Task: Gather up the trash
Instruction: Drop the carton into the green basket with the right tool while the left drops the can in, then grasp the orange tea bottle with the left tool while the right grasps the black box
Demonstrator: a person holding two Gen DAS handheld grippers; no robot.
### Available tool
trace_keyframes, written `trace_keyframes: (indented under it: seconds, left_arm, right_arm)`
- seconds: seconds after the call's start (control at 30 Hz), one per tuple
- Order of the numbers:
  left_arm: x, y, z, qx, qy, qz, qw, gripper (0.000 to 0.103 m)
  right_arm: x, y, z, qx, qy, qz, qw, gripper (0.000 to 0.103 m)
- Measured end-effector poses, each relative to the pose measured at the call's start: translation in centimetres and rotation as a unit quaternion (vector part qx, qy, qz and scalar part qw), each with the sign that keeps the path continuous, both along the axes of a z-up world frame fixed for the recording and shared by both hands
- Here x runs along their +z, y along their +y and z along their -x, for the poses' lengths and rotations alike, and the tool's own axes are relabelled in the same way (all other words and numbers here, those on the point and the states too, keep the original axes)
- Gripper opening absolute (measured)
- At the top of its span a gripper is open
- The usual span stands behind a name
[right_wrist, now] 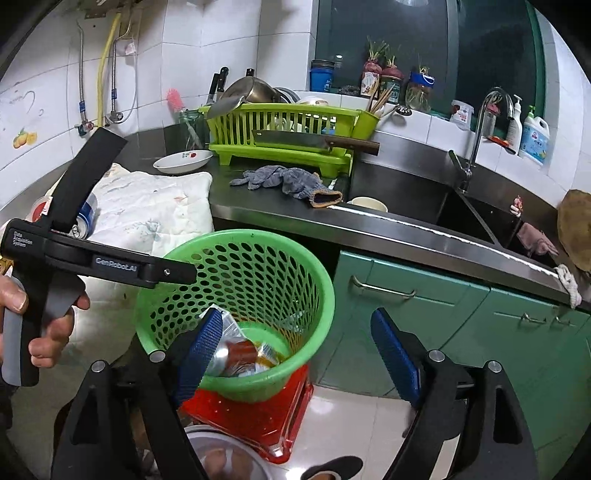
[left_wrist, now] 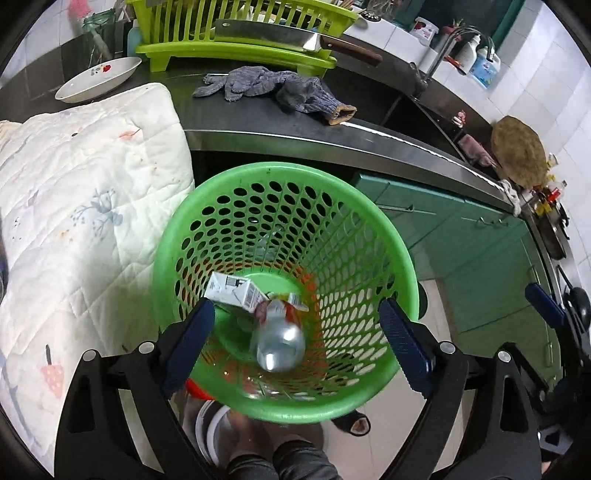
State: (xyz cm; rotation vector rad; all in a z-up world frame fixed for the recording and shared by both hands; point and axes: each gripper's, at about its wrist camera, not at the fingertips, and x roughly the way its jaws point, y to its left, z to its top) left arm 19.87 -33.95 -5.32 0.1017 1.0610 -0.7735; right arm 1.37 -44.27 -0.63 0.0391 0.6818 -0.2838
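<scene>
A green perforated basket (left_wrist: 369, 236) stands below the counter edge; in the right wrist view the basket (right_wrist: 314, 280) sits on a red stool (right_wrist: 280, 417). Inside lie a white carton (left_wrist: 231, 291) and wrappers (right_wrist: 264, 352). A clear bottle (left_wrist: 279, 341) with a red label shows blurred in the basket, bottom toward me, and touches neither pad. My left gripper (left_wrist: 297, 341) is open above the basket's near rim. My right gripper (right_wrist: 297, 356) is open and holds nothing, just right of the basket. A drink can (right_wrist: 84, 220) lies on the quilted pad (right_wrist: 155, 206).
On the dark counter (right_wrist: 280, 218) lie grey gloves (left_wrist: 273, 86), a white bowl (left_wrist: 99, 79) and a green dish rack (left_wrist: 236, 40) with a cleaver (left_wrist: 269, 35). A sink (right_wrist: 424, 192) and faucet are to the right, green cabinets (right_wrist: 424, 314) below. A hand (right_wrist: 48, 325) grips the left tool's handle.
</scene>
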Motion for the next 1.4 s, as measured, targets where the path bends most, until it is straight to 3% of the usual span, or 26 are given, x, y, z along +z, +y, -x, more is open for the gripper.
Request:
trace_keyframes:
  seconds: [0.37,0.7,0.93,1.2,1.4]
  left_arm:
    - [1.9,6.9,2.3,0.031,-0.027,-0.005,0.9991,0.089]
    - [3.2,16.3,4.2,0.1,-0.062,-0.027,0.9927,0.089]
    - [4.9,24.3,4.5,0.162,-0.094,-0.048,0.981,0.089]
    - [6.8,32.5,2.7,0.233,-0.123,-0.097,0.9598,0.088]
    - [6.3,37.8,0.4,0.242,-0.107,-0.135,0.9549,0.088]
  right_arm:
    - [0.5,4.0,-0.7,0.042,-0.004,-0.018,0.999,0.083]
    - [1.0,10.4,-3.3,0.12,0.001,-0.043,0.992,0.084]
    - [1.1,15.3,-5.1,0.182,0.01,-0.041,0.982,0.084]
    - [1.1,20.4,-6.8,0.245,0.022,-0.044,0.968,0.084]
    - [0.8,24.3,-8.0,0.299,0.04,-0.046,0.952,0.084]
